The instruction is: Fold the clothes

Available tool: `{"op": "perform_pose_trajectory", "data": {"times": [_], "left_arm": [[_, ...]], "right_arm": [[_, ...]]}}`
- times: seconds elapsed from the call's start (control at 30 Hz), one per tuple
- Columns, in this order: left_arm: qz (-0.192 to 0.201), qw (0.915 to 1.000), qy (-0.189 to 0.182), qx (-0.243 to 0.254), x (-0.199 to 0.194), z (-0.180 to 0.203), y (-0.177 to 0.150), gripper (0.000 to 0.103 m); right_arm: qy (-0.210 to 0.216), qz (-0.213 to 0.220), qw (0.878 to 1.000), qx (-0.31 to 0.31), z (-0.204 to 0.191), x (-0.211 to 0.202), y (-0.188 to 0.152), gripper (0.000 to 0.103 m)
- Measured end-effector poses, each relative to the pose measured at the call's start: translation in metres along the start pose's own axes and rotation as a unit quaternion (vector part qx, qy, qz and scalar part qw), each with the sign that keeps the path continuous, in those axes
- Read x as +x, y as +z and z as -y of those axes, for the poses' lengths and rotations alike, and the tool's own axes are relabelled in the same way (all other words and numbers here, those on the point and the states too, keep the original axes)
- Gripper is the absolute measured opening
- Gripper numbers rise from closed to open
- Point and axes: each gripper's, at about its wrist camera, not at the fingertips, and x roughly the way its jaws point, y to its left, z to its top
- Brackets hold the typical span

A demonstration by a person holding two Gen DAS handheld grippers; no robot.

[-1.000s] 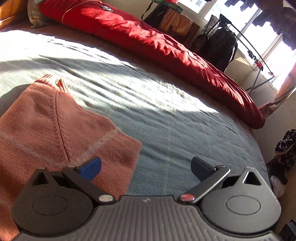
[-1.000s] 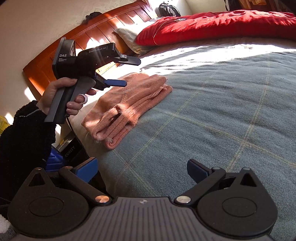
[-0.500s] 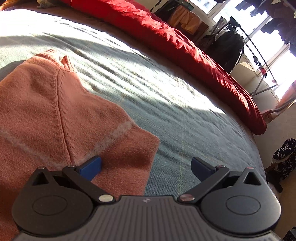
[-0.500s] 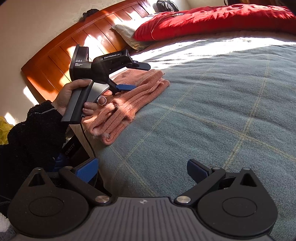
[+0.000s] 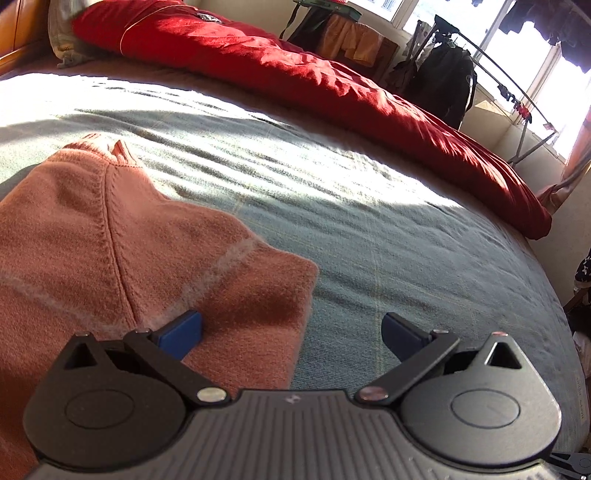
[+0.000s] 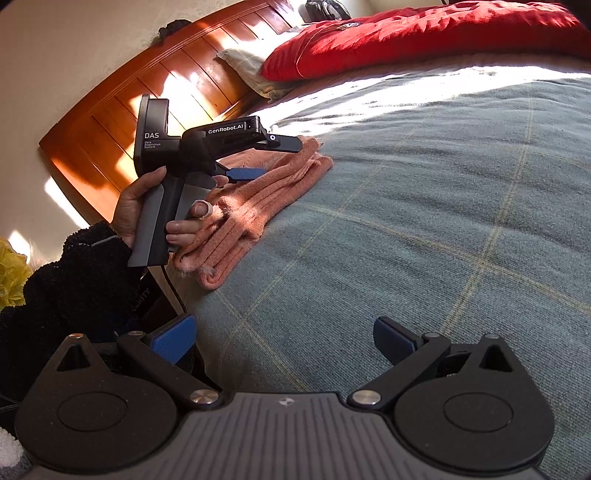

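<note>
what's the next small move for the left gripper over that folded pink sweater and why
Probably lower the left gripper onto the near corner of the pink sweater and close. It is open and empty, one blue pad above the knit, the other over the blue-grey bedspread, straddling the sweater's edge. The right gripper is open too, off to the side.

Folded sweater (image 6: 255, 199) on blanket (image 6: 424, 229) near headboard (image 6: 147, 92), duvet (image 6: 424, 33) behind.

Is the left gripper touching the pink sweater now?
Apart. In the right wrist view the left gripper hangs open above the folded pink sweater, and a strip of sweater lit by the sun shows under its blue fingers.
</note>
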Motion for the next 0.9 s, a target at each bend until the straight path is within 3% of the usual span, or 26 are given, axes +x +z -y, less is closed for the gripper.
{"op": "perform_pose_trajectory", "data": {"times": [0.23,0.33,0.43,0.57,0.73,0.9], "left_arm": [[0.005,0.9999,0.013,0.007,0.001,0.004,-0.001,0.102],[0.004,0.9992,0.038,0.010,-0.002,0.010,0.001,0.102],[0.024,0.9951,0.094,0.020,-0.020,0.022,-0.001,0.102],[0.066,0.9854,0.151,0.044,-0.060,0.042,-0.015,0.102],[0.108,0.9752,0.188,0.046,-0.122,0.065,-0.050,0.102],[0.143,0.9469,0.278,0.075,-0.178,0.101,-0.088,0.102]], "right_arm": [[-0.004,0.002,1.000,0.006,0.003,-0.001,0.000,0.103],[-0.012,0.005,1.000,0.002,0.000,-0.005,0.000,0.103],[-0.031,0.009,0.999,-0.013,-0.005,-0.010,-0.001,0.103],[-0.042,0.015,0.998,-0.034,-0.016,-0.019,-0.003,0.103],[-0.068,0.021,0.995,-0.076,-0.038,-0.029,-0.007,0.103],[-0.080,0.027,0.987,-0.134,-0.069,-0.038,-0.008,0.103]]}}
